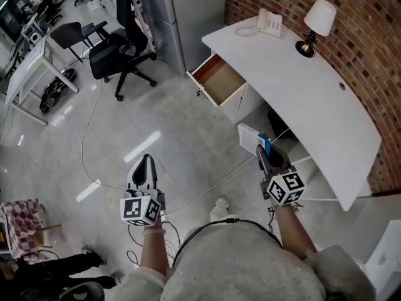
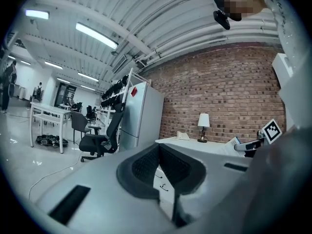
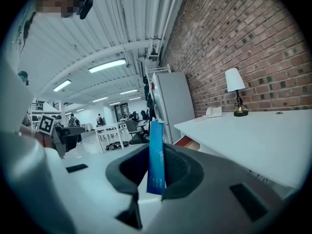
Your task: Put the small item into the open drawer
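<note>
Small item (image 3: 156, 157) clamped in my right tongs (image 3: 156, 152), away from the open drawer (image 1: 220, 80).
I see the flat blue-and-white small item (image 1: 252, 139) standing on edge between the right tongs' (image 1: 261, 155) jaws, above the floor just beside the white surface (image 1: 313, 99). The drawer juts out under the surface's far end, well apart from it. My left tongs (image 2: 158, 149) are pressed together on nothing, out over the floor.

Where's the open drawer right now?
Head view, upper centre: the open drawer sticks out under the far end of the white desk, beside the grey cabinet.
</note>
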Demonstrator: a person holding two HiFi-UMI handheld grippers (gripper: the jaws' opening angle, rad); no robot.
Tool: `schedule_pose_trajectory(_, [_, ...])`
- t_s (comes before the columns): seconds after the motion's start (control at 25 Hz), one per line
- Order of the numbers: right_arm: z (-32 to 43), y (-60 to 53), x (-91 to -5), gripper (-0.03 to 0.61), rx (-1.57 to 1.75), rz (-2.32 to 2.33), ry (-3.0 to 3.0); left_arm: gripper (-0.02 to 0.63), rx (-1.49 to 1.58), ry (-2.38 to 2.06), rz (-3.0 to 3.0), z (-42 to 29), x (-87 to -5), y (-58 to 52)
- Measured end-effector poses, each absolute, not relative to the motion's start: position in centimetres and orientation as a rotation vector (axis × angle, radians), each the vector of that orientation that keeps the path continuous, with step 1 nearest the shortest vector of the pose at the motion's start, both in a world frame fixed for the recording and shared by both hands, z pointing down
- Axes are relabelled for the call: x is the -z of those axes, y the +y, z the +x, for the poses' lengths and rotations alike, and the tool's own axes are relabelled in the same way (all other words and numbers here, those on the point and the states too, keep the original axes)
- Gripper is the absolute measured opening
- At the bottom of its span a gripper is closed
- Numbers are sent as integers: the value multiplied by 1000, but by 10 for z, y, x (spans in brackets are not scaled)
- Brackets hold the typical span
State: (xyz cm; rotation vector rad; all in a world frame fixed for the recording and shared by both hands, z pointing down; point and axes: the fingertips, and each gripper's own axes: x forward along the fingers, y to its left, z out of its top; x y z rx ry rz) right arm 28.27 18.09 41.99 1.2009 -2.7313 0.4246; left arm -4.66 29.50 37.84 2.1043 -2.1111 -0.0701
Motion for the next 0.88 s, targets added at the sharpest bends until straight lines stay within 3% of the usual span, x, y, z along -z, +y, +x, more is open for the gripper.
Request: schedule_pose_trajectory(0.88, [283, 105, -435, 66, -477, 1201, -2738, 5, 50, -2053, 2184, -34, -372, 202])
